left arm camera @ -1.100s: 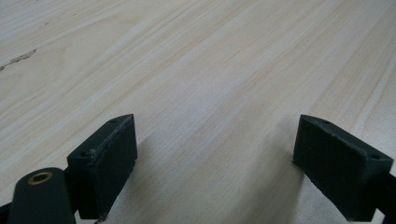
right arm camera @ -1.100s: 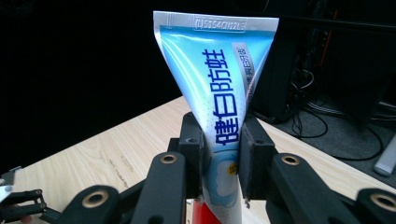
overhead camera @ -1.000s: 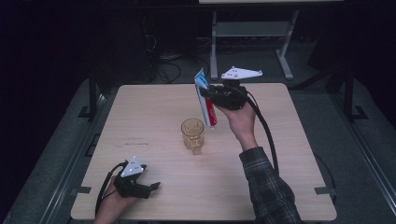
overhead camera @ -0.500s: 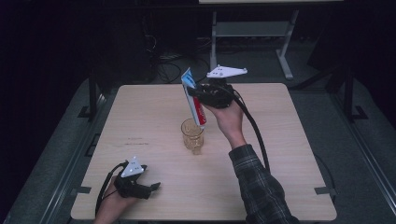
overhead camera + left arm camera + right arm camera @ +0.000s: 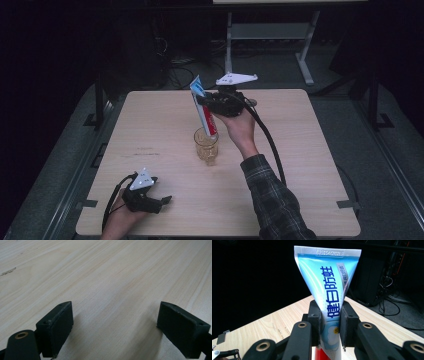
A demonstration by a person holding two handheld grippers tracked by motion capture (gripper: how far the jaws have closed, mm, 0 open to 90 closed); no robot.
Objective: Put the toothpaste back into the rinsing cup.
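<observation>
High view check-in: tube is over the glass, drop still to come

Starting nearest the person: the left gripper (image 5: 162, 201) sits low at the near-left part of the table (image 5: 320, 165), parked. Left gripper view looks along its fingers (image 5: 56, 327) at bare wood grain; they're spread wide with nothing between them, so that hand looks idle to me.

Mid-table there's the glass (image 5: 206, 145), a small clear amber-ish tumbler standing upright by itself. I can't tell if anything is in it.

Just past and above it, the right gripper (image 5: 204, 101) is held up off the table with the tube (image 5: 205, 112) clamped in it. It's toothpaste: blue and white body, red end pointing down, crimped end up and leaning a bit to the left. From the high view the red end is right at the glass rim, maybe just inside, can't say for sure. In the right gripper view the fingers (image 5: 314, 322) are squeezed in on both sides of the tube (image 5: 329, 290), which stands straight up between them.

My read on progress: pickup and carry are done, the tube is roughly lined up over the glass. What's left is lowering it in, letting go, and backing off. It's a tall tube and a short glass, so it'll probably lean on the rim once released.
</observation>
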